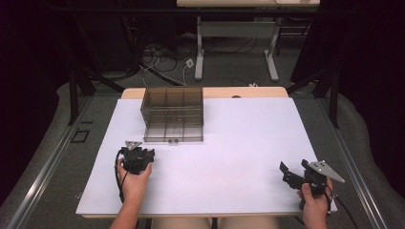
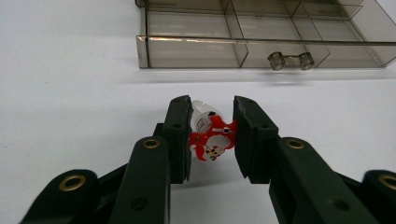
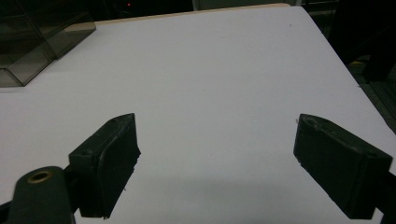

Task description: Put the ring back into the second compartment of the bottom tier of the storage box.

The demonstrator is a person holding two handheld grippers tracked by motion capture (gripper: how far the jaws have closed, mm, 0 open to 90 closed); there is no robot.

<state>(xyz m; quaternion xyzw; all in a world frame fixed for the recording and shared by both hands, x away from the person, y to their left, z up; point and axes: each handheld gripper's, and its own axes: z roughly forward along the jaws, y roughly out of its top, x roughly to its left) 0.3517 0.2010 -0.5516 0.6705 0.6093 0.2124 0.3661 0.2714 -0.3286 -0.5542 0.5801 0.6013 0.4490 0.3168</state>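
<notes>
A small red-and-white toy is being gripped between the left gripper's jaws facing the compartmented box, seemingly for depositing, while the right gripper is being held wide open near the table's right front corner.

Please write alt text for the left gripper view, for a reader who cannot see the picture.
The left gripper holds a small red and white plastic toy between its two black jaws, just above a white table. Beyond it stands a smoky transparent plastic organiser box with inner dividers and a small clear handle on its front.
</notes>
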